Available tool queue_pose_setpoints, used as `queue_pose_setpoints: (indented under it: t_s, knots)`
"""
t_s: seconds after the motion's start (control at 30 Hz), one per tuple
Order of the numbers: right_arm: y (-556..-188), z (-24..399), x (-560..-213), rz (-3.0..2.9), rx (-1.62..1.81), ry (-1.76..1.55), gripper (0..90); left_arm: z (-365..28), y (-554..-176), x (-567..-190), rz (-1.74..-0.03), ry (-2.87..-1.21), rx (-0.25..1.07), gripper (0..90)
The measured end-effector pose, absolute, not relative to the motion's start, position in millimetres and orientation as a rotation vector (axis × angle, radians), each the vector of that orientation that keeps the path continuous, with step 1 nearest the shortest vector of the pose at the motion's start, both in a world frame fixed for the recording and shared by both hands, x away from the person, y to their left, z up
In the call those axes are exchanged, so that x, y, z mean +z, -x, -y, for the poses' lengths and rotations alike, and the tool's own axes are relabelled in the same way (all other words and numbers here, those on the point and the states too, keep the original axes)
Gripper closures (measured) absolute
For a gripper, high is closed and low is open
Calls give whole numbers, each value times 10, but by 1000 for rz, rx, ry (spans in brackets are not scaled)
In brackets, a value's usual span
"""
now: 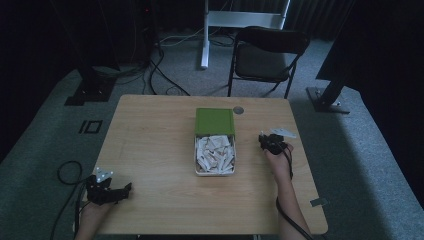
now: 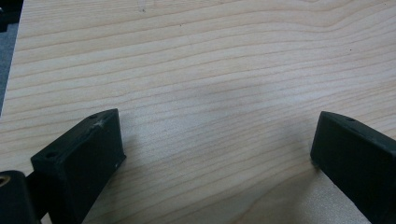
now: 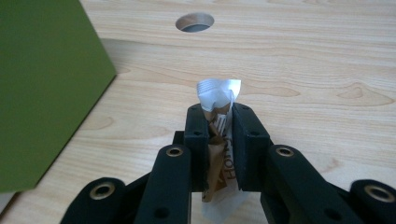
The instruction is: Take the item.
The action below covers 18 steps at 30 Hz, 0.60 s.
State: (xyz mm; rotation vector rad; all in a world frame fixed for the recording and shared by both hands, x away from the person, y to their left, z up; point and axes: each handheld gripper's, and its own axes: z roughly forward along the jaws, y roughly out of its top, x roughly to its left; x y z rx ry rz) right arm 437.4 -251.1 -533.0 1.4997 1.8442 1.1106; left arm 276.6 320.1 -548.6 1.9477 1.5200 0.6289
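Right now my right gripper (image 3: pixel 218 140), just right of the tray (image 1: pixel 195 156) of packets, is clenched on one packet (image 3: pixel 218 95) held clear of it, presumably for setting aside, while my left gripper (image 1: pixel 107 189) rests released, well off to the tray's near left.

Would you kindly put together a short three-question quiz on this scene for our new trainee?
1. True or false: the left gripper is clamped on a packet.
2. What does the right gripper hold: A) a pen, B) a packet, C) a coin?
3. Fill in: the box of packets has a ____ lid.

Key: 1. False; its jaws stand wide apart over bare table. 2. B; the jaws pinch a white and brown packet. 3. Green; the lid lies at the box's far end.
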Motion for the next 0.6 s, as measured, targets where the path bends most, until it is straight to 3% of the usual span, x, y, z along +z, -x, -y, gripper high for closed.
queue_pose_setpoints:
  t_s: [0.4,0.5,0.6]
  knots:
    - [-4535,2448,-5408,-1842,1068,-1520,745,-3201,-2766,-5486,-1520,-1948,629,32]
    - [-4554,2438,-5440,-1845,1051,-1519,694,-3201,-2766,-5486,-1520,-1948,629,32]
    - [-4557,2437,-5440,-1852,1061,-1526,555,-3201,-2766,-5486,-1519,-1948,629,32]
